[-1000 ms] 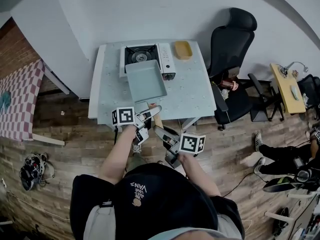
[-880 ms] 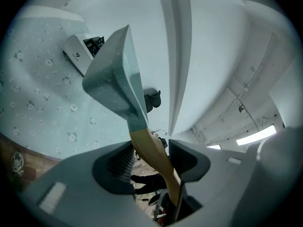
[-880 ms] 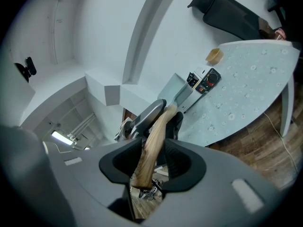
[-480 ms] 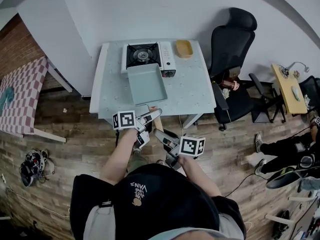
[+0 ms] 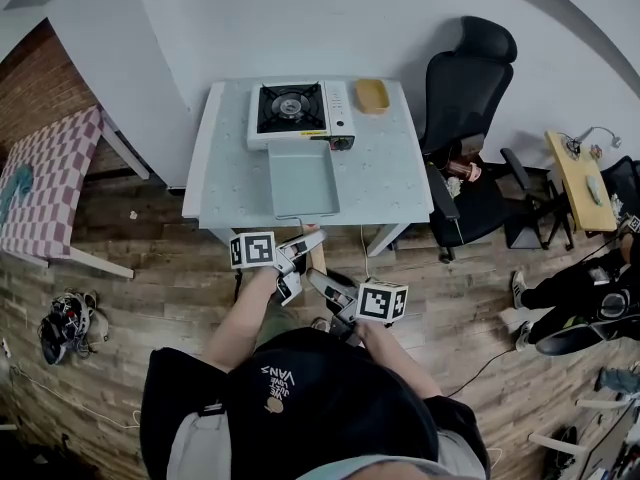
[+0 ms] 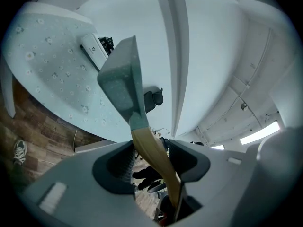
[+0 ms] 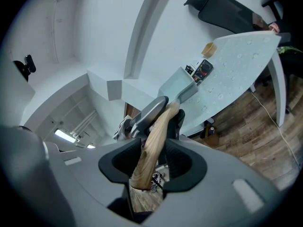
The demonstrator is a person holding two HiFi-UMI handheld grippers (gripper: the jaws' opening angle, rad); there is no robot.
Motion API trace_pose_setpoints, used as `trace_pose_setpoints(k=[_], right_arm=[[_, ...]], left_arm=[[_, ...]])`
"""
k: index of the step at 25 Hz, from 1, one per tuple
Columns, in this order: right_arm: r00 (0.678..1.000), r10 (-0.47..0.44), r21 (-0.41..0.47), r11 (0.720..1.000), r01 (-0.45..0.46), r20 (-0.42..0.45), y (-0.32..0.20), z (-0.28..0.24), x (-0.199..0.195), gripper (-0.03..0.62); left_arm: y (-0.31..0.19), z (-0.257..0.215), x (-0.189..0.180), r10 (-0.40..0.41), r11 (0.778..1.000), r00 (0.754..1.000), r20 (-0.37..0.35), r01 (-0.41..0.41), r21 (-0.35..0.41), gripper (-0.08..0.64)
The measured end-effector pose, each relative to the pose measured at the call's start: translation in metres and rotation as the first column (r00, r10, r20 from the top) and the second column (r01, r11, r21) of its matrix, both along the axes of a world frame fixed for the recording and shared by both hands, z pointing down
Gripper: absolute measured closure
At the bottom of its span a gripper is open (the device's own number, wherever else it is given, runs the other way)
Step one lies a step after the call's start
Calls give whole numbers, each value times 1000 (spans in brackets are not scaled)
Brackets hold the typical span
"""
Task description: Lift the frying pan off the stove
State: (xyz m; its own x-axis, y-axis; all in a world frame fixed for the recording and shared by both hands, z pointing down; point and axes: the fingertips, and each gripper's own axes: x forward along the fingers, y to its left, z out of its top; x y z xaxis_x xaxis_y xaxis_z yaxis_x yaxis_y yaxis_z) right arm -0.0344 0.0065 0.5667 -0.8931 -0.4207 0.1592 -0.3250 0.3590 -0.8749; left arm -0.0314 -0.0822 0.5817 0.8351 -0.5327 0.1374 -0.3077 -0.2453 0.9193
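The teal rectangular frying pan (image 5: 303, 180) hangs over the front half of the table, off the stove (image 5: 298, 113) and just in front of it. Its wooden handle (image 5: 314, 251) points toward me. My left gripper (image 5: 298, 245) is shut on the handle close to the pan. My right gripper (image 5: 326, 286) is shut on the handle's end; its jaws have just eased slightly wider with the handle still between them. In the left gripper view the handle (image 6: 154, 157) runs up to the pan (image 6: 120, 79). The right gripper view shows the handle (image 7: 154, 141), the pan (image 7: 177, 90) and the stove (image 7: 201, 71).
A yellow dish (image 5: 371, 95) sits on the pale table (image 5: 225, 178) to the right of the stove. A black office chair (image 5: 465, 78) stands at the table's right side. A checkered table (image 5: 45, 183) is at the far left. The floor is wooden.
The pan has come off the stove toward me, to the table's front half. Both grippers have drawn back with the handle.
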Motion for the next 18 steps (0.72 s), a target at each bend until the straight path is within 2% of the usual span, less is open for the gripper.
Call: trace_pose_setpoints(k=[18], right_arm=[[1000, -16, -13, 1000, 16, -25, 14, 12, 3, 433]], left_arm=[[15, 14, 0, -31, 999, 998, -47, 30, -23, 339]])
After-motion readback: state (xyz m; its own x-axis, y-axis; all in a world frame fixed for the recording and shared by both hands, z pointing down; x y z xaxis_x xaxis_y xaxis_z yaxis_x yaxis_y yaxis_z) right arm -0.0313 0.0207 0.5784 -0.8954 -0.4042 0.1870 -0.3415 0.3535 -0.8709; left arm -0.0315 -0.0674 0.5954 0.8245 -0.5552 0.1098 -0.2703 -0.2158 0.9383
